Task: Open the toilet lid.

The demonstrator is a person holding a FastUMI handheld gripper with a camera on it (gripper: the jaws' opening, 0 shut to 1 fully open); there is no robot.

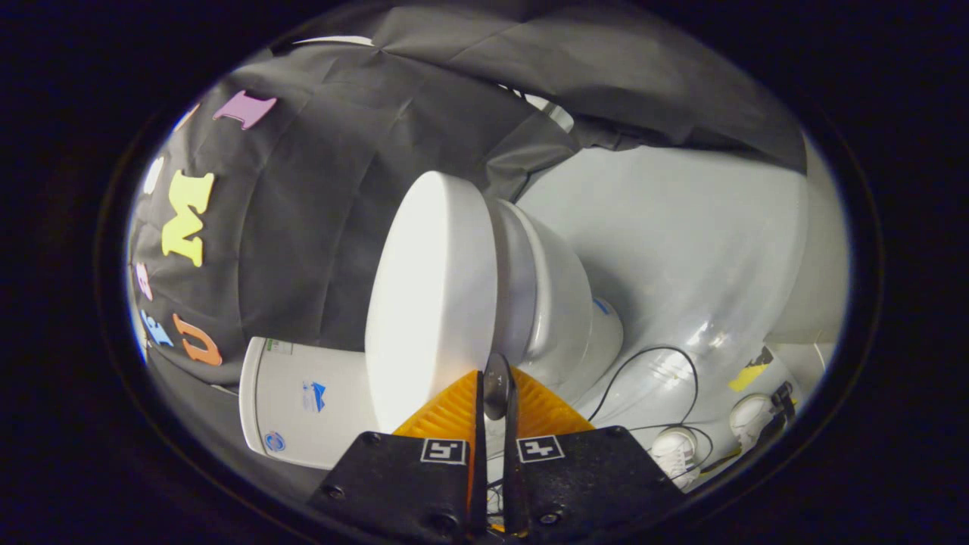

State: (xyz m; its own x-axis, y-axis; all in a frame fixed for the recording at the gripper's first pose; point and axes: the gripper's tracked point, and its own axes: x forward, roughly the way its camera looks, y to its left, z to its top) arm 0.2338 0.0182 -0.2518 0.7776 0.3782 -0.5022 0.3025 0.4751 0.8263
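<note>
In the gripper view the whole scene is rolled sideways, so the toilet (530,303) appears lying on its side with the floor (681,227) to the right and the cistern (303,401) to the near left. The toilet lid (431,303) is the broad white disc just ahead of the claw (496,386), and it sits down against the seat (509,280), with the bowl (564,303) beyond that. The claw's two fingers are drawn nearly together, with only a narrow slot between them, and in that slot sits a thin dark-grey sliver where the lid's near rim meets the tips; it looks as if they pinch that rim, though I cannot tell for certain that both fingers press on it. The step in hand appears to be the lift itself, barely begun. To do it well, keep the pinch on the rim alone, not the seat below, and swing the claw in an arc about the hinge by the cistern instead of pulling straight away, letting the wrist turn with the lid. Ease the grip off only once the lid leans back against the cistern, or it may drop shut. A cable (651,363) and two shoes (749,412) lie on the floor well clear.
</note>
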